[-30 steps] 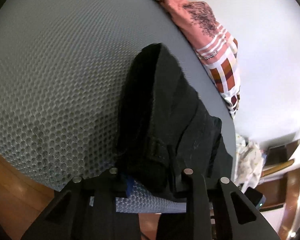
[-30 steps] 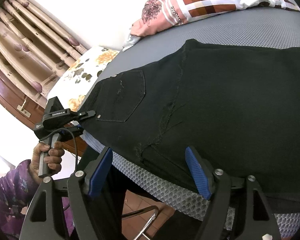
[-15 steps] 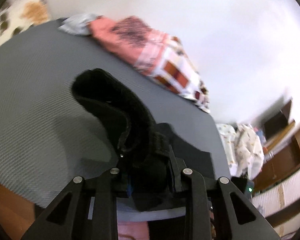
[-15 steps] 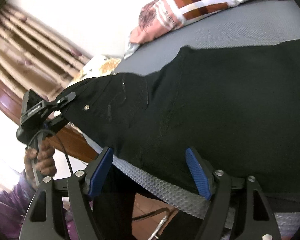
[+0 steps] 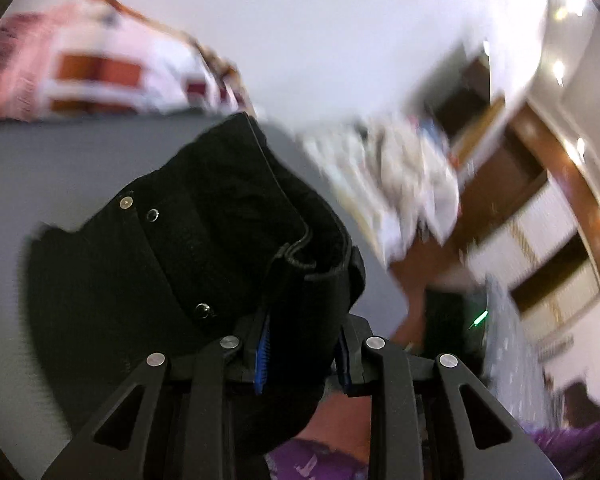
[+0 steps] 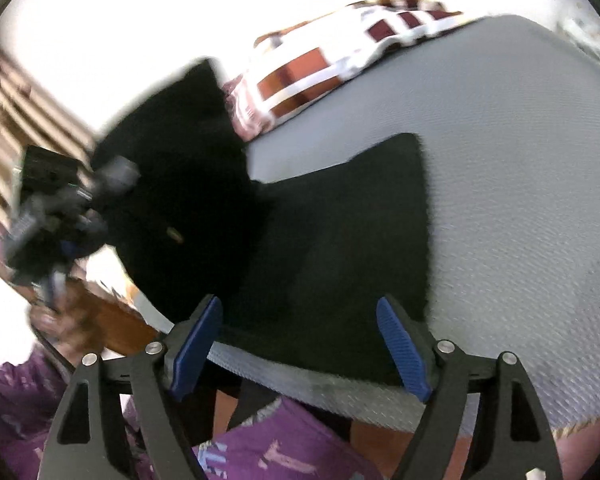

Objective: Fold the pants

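1. Far left of the right-wrist frame: left gripper (image 6: 66,216), blurred, raised off the bed with the waistband end of the black pants (image 6: 320,248) bunched in it; a hand (image 6: 60,320) below grips the handle
2. Left-wrist frame, lower centre: left gripper (image 5: 300,354) clamped on the thick waistband; rivets, a button and a belt loop show on the lifted cloth
3. Pants hang from that grip at upper left of the right-wrist frame and run down to a flat rectangular panel at centre, lying on the grey mattress (image 6: 520,200)
4. Judged progress: the cross fold looks under way, waistband end lifted and not yet laid on the flat part; smoothing and any further fold remain
5. Bottom centre: right gripper (image 6: 300,344) with jaws opening, blue ribbed pads apart, nothing pressed between them; the pants' near edge lies just beyond
6. Materials: heavy matte denim-like cloth; mattress cover with honeycomb mesh weave
7. Upper right: checked blanket (image 6: 320,72) at the far edge of the bed, soft and crumpled
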Demonstrator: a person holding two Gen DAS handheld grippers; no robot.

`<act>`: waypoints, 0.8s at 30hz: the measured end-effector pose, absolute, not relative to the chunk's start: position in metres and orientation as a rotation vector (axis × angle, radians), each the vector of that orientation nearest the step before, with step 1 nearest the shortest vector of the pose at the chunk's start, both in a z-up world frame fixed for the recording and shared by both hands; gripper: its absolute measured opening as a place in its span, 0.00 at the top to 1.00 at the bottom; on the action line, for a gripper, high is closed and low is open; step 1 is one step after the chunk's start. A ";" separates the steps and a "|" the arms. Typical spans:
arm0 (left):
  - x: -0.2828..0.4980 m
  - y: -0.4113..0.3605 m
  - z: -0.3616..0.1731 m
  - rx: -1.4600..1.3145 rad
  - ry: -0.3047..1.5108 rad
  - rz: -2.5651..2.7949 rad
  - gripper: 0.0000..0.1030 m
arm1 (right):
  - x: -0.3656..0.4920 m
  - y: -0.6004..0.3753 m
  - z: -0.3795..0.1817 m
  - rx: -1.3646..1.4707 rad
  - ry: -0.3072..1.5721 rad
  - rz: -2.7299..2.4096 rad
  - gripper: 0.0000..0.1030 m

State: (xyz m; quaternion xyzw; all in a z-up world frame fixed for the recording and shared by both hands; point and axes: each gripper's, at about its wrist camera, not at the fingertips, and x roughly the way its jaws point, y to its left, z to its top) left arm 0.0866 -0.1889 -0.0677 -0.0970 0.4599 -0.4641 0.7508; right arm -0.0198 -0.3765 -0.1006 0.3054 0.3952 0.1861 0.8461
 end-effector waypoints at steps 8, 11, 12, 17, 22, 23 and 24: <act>0.072 -0.245 -0.122 -0.014 1.094 -1.050 0.63 | -0.046 -0.421 -0.122 0.777 0.797 0.313 0.23; 0.060 -0.258 -0.116 0.052 1.071 -1.061 0.63 | -0.051 -0.434 -0.128 0.855 0.767 0.304 0.23; 0.060 -0.261 -0.117 0.055 1.074 -1.063 0.63 | -0.051 -0.438 -0.129 0.881 0.757 0.305 0.23; 0.064 -0.265 -0.115 0.005 1.141 -1.058 0.52 | -0.055 -0.451 -0.134 0.979 0.719 0.309 0.23; 0.060 -0.271 -0.085 -0.105 1.160 -1.223 0.44 | -0.060 -0.465 -0.126 1.034 0.670 0.297 0.22; 0.059 -0.268 -0.071 -0.123 1.133 -1.254 0.42 | -0.061 -0.468 -0.123 1.045 0.657 0.301 0.22; 0.060 -0.264 -0.061 -0.123 1.101 -1.247 0.41 | -0.062 -0.470 -0.118 1.057 0.638 0.311 0.22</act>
